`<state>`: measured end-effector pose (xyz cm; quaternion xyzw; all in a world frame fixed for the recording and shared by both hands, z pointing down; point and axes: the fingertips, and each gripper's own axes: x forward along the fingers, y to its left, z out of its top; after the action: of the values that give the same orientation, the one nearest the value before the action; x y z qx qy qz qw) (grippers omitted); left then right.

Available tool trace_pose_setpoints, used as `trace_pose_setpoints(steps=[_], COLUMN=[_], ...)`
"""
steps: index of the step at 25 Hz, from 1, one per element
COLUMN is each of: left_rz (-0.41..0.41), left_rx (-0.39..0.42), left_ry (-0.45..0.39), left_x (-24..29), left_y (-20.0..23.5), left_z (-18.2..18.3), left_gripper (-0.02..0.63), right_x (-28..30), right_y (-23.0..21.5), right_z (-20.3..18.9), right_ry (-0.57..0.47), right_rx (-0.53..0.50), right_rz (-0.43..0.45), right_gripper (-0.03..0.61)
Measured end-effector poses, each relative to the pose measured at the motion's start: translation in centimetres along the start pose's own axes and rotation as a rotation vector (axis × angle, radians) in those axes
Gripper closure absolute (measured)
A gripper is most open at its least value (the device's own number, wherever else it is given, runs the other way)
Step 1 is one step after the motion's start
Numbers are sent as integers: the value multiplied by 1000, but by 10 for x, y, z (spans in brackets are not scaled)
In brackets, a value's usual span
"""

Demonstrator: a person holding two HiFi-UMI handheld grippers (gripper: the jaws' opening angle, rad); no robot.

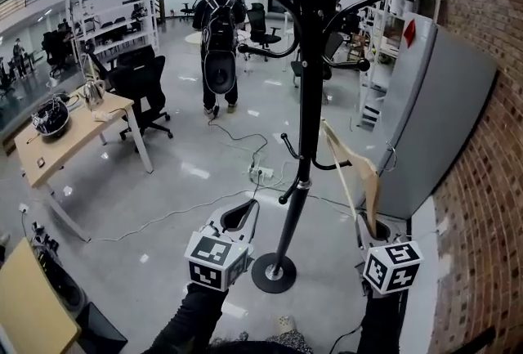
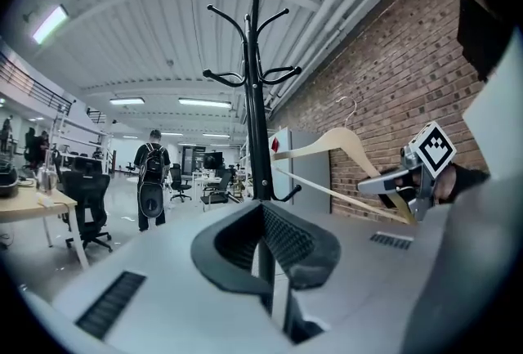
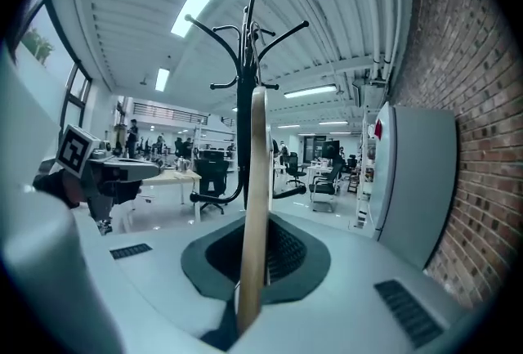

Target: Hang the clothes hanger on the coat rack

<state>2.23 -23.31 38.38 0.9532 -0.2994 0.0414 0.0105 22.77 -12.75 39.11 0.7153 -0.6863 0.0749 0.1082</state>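
Observation:
A black coat rack (image 1: 309, 99) stands straight ahead on a round base (image 1: 274, 272), with curved hooks at mid height and at the top. My right gripper (image 1: 369, 223) is shut on the lower end of a wooden clothes hanger (image 1: 364, 168), held up just right of the pole. The hanger's metal hook (image 1: 391, 158) points toward the grey cabinet. In the right gripper view the hanger (image 3: 255, 205) rises edge-on from between the jaws, in front of the rack (image 3: 243, 99). My left gripper (image 1: 239, 217) is shut and empty, left of the pole. The left gripper view shows the hanger (image 2: 343, 140) and rack (image 2: 258, 99).
A tall grey cabinet (image 1: 425, 115) stands against the brick wall (image 1: 482, 205) on the right. A power strip and cable (image 1: 261, 172) lie on the floor behind the rack. A desk (image 1: 69, 136) and office chair (image 1: 143, 91) are at left; a person with a backpack (image 1: 219, 42) stands farther off.

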Motion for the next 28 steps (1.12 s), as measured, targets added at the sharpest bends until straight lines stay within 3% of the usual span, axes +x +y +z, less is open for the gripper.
trace_pose_setpoints(steps=[11,28], left_rz=[163,394], left_rx=[-13,-55], left_ry=[10,13], left_x=[82,94], left_y=[26,69], left_z=[19,10], left_gripper=[607,607], right_x=[101,201], right_y=[-71,-54], right_z=[47,141], right_ry=[-5,-78], right_rx=[-68,-248], right_rz=[154,416], right_gripper=[571,571])
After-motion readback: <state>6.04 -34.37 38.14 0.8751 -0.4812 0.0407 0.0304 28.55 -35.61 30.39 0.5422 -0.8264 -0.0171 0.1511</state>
